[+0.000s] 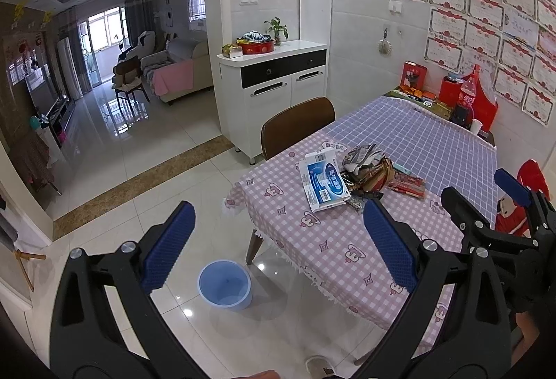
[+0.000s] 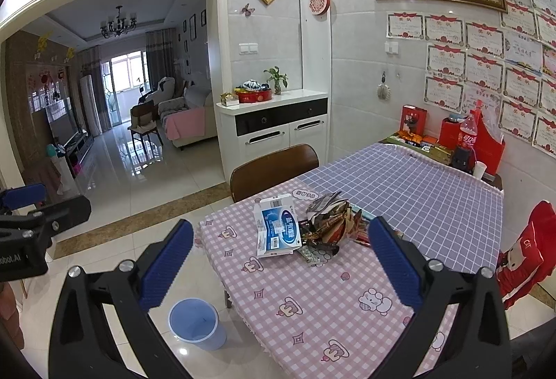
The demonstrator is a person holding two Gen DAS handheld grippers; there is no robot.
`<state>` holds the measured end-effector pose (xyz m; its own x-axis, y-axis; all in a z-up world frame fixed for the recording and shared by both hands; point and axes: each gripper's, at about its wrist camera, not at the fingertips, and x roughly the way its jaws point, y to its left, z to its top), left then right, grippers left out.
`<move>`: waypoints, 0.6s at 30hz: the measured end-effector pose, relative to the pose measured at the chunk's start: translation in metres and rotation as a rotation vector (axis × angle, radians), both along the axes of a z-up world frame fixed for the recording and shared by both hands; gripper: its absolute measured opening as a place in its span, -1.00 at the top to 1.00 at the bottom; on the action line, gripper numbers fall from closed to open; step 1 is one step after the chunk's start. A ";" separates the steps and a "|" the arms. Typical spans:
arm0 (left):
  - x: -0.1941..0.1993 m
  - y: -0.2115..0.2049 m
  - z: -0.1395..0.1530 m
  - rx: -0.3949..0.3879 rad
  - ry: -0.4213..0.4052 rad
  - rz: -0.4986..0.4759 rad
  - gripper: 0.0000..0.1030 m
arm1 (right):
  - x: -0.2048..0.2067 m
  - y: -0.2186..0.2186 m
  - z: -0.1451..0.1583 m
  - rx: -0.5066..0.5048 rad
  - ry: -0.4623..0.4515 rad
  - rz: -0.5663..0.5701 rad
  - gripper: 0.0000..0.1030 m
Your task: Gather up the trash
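On the floor at the left, just beside the table's corner, stands the blue bin (image 2: 194, 323), upright and seemingly holding nothing. Both tools hang spread wide and gripping nothing: the left tool (image 1: 278, 247) above the bin and table edge, the right tool (image 2: 281, 261) facing the trash. Further right, on the pink checked cloth of the table (image 2: 312, 309), the trash lies in 1 loose heap: a blue-and-white box (image 2: 276, 229) touching a pile of crumpled wrappers (image 2: 330, 222). Nothing looks collected yet. To do this well, I would take the box first, closing on its near edge, then pinch wrappers 1 at a time so none scatters toward the purple half.
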<state>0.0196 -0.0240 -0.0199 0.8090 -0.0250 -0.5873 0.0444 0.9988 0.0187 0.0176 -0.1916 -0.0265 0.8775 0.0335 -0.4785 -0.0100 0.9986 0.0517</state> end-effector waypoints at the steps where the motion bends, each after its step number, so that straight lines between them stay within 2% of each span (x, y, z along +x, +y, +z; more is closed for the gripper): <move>1: 0.000 0.000 0.001 0.001 0.001 0.000 -0.85 | 0.000 0.000 0.000 0.000 0.001 0.000 -0.91; 18: -0.001 0.003 0.001 0.002 0.005 0.004 -0.85 | -0.001 0.002 0.001 0.010 0.013 -0.002 -0.91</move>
<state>0.0188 -0.0213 -0.0190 0.8059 -0.0212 -0.5916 0.0410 0.9990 0.0200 0.0162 -0.1899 -0.0254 0.8714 0.0367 -0.4891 -0.0073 0.9981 0.0620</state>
